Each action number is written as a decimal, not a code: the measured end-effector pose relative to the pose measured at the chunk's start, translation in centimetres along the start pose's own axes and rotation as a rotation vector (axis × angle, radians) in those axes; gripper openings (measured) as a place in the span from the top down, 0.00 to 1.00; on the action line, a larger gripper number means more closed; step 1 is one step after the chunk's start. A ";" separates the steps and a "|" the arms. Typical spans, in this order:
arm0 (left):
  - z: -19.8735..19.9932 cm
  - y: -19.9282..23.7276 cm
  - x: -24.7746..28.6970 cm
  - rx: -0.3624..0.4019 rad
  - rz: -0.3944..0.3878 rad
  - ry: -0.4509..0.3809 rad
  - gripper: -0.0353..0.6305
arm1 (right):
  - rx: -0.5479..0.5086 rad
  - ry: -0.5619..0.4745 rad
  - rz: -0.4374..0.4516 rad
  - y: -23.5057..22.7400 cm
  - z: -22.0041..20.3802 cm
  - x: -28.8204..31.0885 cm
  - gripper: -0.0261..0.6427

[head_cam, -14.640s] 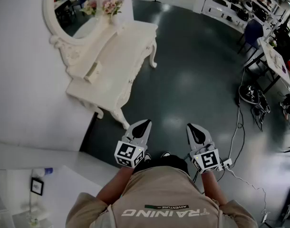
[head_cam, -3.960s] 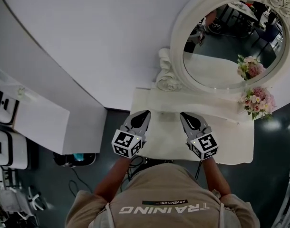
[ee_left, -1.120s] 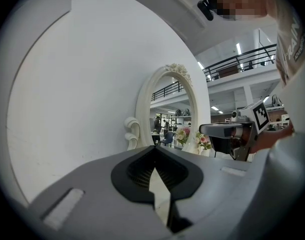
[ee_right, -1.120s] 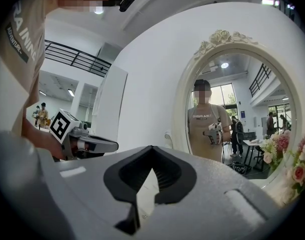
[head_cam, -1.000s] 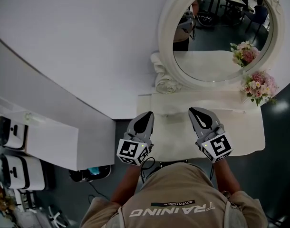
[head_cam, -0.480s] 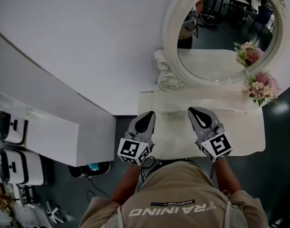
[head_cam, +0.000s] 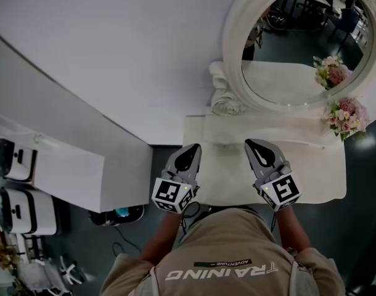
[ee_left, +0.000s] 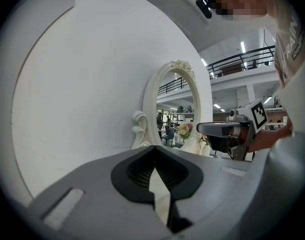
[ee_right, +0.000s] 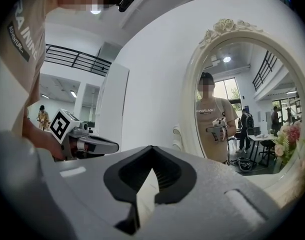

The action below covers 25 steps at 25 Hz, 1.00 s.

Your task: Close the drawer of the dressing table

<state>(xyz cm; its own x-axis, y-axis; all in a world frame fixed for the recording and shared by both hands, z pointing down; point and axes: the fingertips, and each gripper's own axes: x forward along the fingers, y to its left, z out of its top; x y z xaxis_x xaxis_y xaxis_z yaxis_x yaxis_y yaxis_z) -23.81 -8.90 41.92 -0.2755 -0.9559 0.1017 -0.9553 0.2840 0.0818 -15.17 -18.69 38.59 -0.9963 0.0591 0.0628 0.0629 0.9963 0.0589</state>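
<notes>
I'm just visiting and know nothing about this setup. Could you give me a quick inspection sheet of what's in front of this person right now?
Surface: white dressing table, top bare between the grippers.
Job's things: the drawer cannot be made out from above; oval mirror stands at the back.
Clutter: pink flowers at the table's right end; nothing else seen.
Grippers: left hand-held gripper and right hand-held gripper hover over the table's near edge, both shut, holding nothing.
Cables: a dark cable loops below the left one.
Surroundings: white wall, dark floor, white shelf at left.
</notes>
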 end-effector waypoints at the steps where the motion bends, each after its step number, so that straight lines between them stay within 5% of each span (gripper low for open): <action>1: 0.0 0.1 0.1 0.000 -0.004 0.001 0.92 | -0.002 0.000 -0.004 0.0 0.1 0.0 0.96; 25: 0.1 -0.7 0.0 0.003 -0.012 -0.011 0.92 | -0.026 -0.007 -0.009 -0.1 0.5 -0.7 0.96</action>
<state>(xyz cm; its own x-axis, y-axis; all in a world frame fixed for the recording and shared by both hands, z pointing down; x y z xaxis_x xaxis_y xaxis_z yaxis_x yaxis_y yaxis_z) -23.11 -9.10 41.76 -0.2653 -0.9600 0.0899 -0.9588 0.2725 0.0803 -14.55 -18.77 38.06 -0.9972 0.0506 0.0551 0.0552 0.9948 0.0856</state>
